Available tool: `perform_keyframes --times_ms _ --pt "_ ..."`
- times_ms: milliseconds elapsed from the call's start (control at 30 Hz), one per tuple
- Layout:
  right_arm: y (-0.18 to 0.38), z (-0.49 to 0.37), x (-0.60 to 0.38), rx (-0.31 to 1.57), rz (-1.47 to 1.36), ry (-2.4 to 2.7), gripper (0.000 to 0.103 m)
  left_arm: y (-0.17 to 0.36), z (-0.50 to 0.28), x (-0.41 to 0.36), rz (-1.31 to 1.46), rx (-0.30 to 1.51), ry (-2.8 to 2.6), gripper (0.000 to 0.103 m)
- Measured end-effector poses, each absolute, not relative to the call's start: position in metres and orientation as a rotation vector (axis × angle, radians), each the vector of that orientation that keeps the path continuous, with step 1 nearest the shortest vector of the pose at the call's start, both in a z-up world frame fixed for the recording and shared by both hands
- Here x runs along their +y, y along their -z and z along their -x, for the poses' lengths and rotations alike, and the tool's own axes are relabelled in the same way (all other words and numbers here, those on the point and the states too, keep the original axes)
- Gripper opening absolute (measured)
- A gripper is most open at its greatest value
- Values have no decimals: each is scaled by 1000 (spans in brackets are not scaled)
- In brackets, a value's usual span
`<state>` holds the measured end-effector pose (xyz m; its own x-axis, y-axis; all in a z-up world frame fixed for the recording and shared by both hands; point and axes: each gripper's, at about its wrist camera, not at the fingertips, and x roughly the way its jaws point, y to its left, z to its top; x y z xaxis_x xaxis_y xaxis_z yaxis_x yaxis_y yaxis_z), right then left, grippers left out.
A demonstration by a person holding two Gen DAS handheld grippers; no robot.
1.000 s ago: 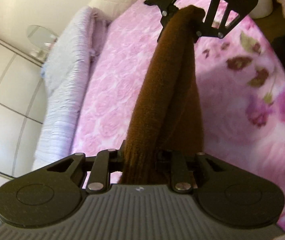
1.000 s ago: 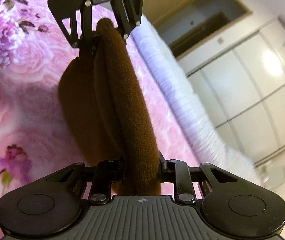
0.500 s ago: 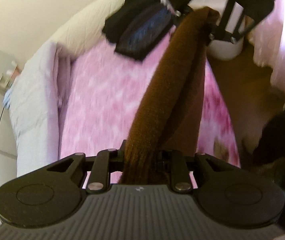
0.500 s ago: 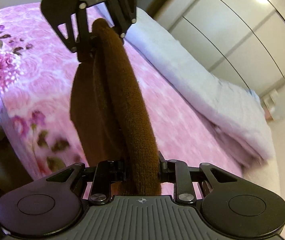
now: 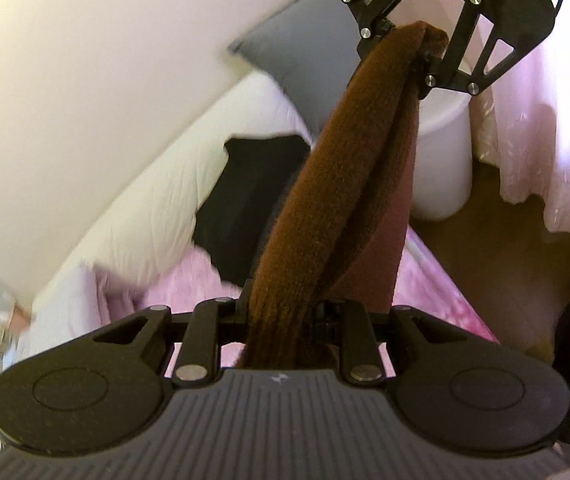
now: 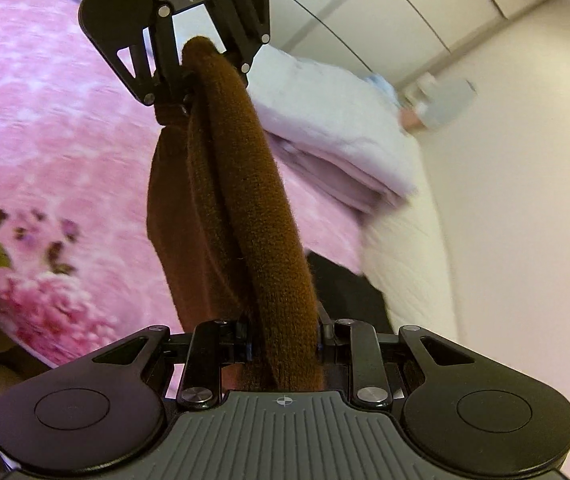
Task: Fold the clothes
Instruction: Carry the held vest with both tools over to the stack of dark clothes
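A folded brown knit garment (image 5: 337,184) hangs stretched between my two grippers above the pink floral bed (image 6: 45,128). My left gripper (image 5: 281,312) is shut on one end of it; it also shows in the right wrist view (image 6: 197,72). My right gripper (image 6: 285,336) is shut on the other end; it shows at the top of the left wrist view (image 5: 417,52). The garment (image 6: 241,200) sags in a thick roll with a flat layer hanging below. The fingertips are hidden by the cloth.
A black garment (image 5: 245,188) lies on the bed by a white quilted headboard (image 5: 145,208). A grey pillow (image 5: 305,52), a white bin (image 5: 441,152) on the brown floor, pink curtains (image 5: 545,120), and a folded lilac duvet (image 6: 333,128) by wardrobe doors (image 6: 405,4) are around.
Both grippers have swung with the brown garment toward the head of the bed. The black garment and headboard now sit closer under it. The grip on both ends is unchanged.
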<state>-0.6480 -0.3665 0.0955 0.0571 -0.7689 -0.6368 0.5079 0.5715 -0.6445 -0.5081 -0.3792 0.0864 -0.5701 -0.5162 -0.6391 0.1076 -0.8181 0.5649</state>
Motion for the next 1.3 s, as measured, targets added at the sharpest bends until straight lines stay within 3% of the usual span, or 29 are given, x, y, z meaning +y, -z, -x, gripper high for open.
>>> perform_keyframes --times_ms 267,700,833,967,1200,1300 --pt "-115 709 -416 1188 229 1087 25 -97 580 -442 -1163 -821 2470 20" --pt "-107 874 -635 1125 358 963 25 -106 762 -650 -1188 -646 2311 20" --pt "-111 913 -701 1096 498 986 26 -118 808 -704 -1108 -744 2158 20" --pt "-86 941 -732 1064 557 995 27 -67 829 -729 -1149 -742 2134 21" --pt "67 942 -730 1246 343 782 30 106 846 -733 -1579 -559 2158 24" --pt "94 943 -715 1295 374 748 34 113 840 -724 -1514 -642 2146 27"
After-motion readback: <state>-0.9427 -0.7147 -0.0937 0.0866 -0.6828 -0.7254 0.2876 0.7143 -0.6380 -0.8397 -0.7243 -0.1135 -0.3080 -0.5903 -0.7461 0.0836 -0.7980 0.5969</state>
